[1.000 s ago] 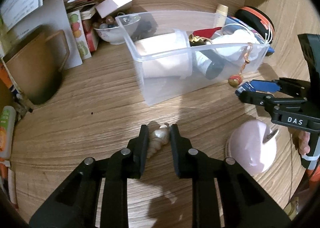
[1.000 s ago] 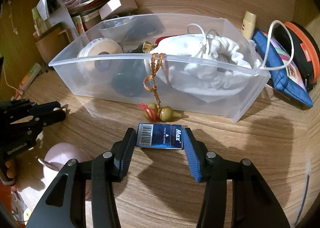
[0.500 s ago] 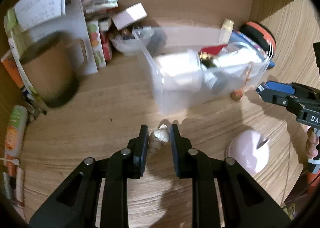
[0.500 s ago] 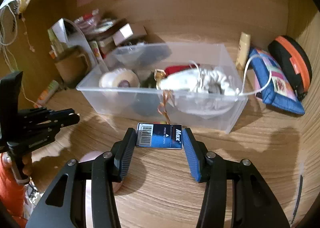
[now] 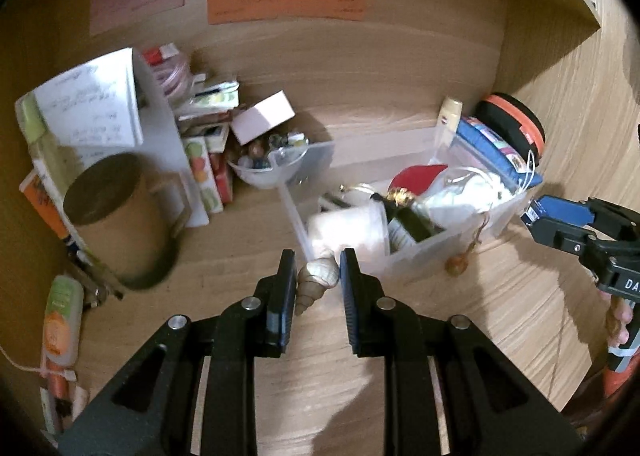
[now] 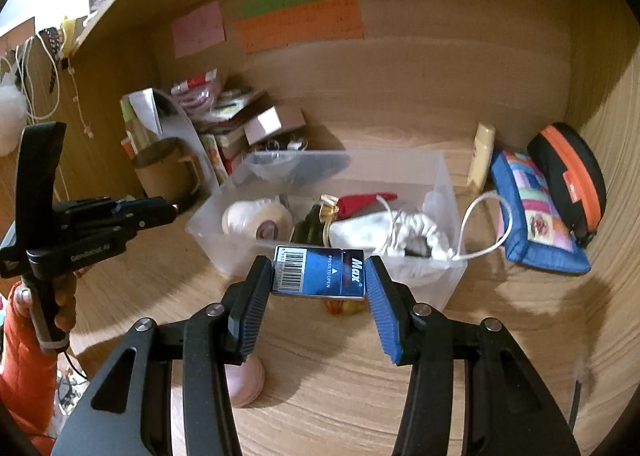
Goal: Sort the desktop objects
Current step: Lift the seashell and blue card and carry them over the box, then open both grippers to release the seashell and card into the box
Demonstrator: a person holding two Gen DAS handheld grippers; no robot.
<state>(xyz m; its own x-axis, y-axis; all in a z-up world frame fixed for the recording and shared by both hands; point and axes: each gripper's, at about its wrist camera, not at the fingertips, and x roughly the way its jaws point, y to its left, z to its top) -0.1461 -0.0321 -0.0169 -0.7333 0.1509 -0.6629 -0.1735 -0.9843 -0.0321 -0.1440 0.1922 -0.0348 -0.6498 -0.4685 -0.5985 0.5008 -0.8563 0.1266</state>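
**Both grippers loaded and lifted beside the clear bin**

The left gripper (image 5: 314, 280) is clamped on a pale beige spiral seashell (image 5: 316, 282), its black fingers (image 5: 285, 288) pressing the shell's wide whorl from either side while the pointed tip hangs down and to the left, below the pads. The right gripper (image 6: 319, 276) is closed on a small dark-blue rectangular cardboard box with a white barcode and "Max" lettering (image 6: 318, 272), held flat with its long axis running straight across from one blue-padded finger (image 6: 380, 312) to the other.

Both loads hang above the wooden desktop (image 6: 500, 336), apart from it. The clear plastic rectangular storage bin (image 6: 444, 176) lies directly ahead of both grippers, its long axis running left to right in the right wrist view. The box sits just before the bin's near long wall; the shell sits off the bin's near corner at its short end. By my reading the right gripper is nearer to a drop over the rim, needing only a short forward move.

The bin already holds a white tape roll (image 6: 256, 218), a dark bottle (image 6: 310, 226) and a white drawstring pouch (image 6: 400, 234), so open floor looks scarce.
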